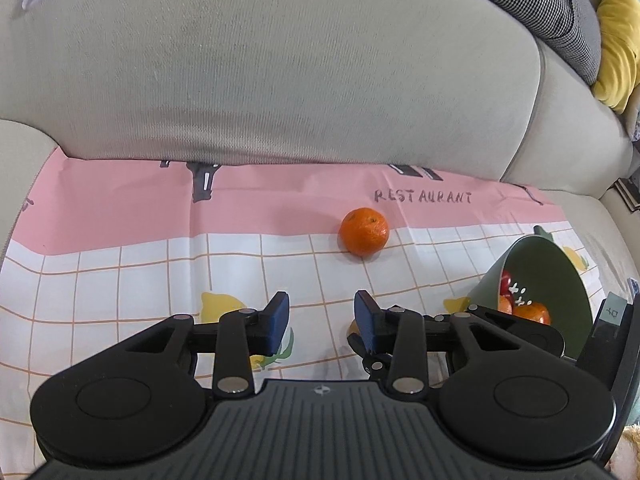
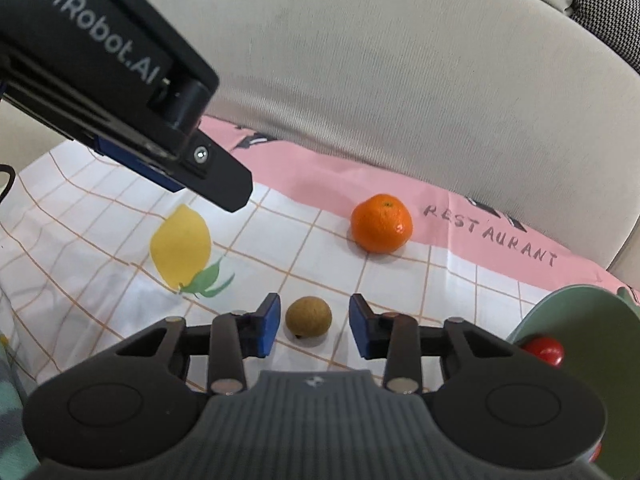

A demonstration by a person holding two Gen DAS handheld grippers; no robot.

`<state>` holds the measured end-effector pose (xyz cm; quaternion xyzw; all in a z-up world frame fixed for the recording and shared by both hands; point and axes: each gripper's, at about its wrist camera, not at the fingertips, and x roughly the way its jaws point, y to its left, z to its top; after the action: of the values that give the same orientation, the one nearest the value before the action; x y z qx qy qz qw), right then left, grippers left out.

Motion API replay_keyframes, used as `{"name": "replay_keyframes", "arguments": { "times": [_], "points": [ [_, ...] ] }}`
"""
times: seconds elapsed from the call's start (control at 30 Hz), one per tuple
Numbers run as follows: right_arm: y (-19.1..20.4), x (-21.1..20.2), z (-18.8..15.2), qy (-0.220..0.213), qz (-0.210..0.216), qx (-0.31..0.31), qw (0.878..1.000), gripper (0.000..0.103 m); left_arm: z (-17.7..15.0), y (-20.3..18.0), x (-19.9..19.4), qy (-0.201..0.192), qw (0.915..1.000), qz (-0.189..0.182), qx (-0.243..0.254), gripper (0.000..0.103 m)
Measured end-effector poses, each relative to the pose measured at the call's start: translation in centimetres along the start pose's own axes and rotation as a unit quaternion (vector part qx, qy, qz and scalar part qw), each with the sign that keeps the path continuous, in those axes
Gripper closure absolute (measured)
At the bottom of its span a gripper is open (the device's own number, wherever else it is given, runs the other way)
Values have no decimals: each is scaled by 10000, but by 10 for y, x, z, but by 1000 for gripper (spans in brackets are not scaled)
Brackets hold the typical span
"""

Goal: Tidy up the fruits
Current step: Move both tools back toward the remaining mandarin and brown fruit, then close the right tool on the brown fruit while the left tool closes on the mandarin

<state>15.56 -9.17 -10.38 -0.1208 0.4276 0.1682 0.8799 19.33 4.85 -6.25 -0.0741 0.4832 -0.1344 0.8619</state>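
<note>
Fruit lay on the sofa's cloth (image 2: pixel 100 208): a small brown one (image 2: pixel 308 316) sat between the right tongs (image 2: pixel 312 326), spread and not touching. Light, round, likely to roll; best gripped across its middle. Left tongs (image 1: pixel 322 318) stood spread, empty

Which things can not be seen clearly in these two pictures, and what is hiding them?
- Left wrist view: the contents of the green bowl are partly covered by the right gripper's body, so the fruits cannot be counted.
- Left wrist view: the small brown fruit is almost fully behind the left gripper's finger.
- Right wrist view: the bowl is cut off by the picture's edge; only one red fruit shows.
</note>
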Motion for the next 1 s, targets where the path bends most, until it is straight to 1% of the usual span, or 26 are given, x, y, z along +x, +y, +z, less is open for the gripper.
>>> {"name": "replay_keyframes", "arguments": {
  "times": [0.07, 0.1, 0.23, 0.3, 0.4, 0.47, 0.57, 0.73, 0.77, 0.83, 1.0],
  "points": [
    [0, 5, -2, 67, 9, 1, 10000, 72, 0, 0, 3, 34, 10000, 17, 3, 59],
    [0, 7, -3, 96, 5, 8, 10000, 75, 0, 0, 5, 47, 10000, 25, 3, 58],
    [-1, 11, -5, 121, 89, 71, 9999, 76, -1, 0, 10, 92, 9999, 54, 31, 59],
    [-1, 12, -5, 110, 139, 67, 9998, 80, -1, -2, 12, 95, 9999, 52, 66, 58],
    [-3, 7, -4, 43, 148, 85, 9998, 80, 0, -6, 12, 32, 9999, 29, 131, 59],
    [-7, 1, -2, -80, 102, 121, 9998, 80, 2, -10, 13, -29, 9998, 3, 186, 59],
    [-14, -12, 3, -291, -61, 137, 9995, 80, 6, -19, 15, -135, 9993, 3, 354, 58],
    [-34, -25, 11, -558, -513, 54, 9971, 80, 15, -34, 23, -281, 9982, -58, 518, 59],
    [-40, -28, 12, -609, -600, 80, 9963, 80, 16, -36, 25, -291, 9980, -60, 553, 57],
    [-52, -32, 14, -703, -750, 164, 9946, 80, 19, -40, 32, -271, 9977, -48, 616, 55],
    [-77, -37, 16, -847, -1024, 322, 9906, 80, 27, -47, 53, -180, 9977, 11, 650, 54]
  ]
}}
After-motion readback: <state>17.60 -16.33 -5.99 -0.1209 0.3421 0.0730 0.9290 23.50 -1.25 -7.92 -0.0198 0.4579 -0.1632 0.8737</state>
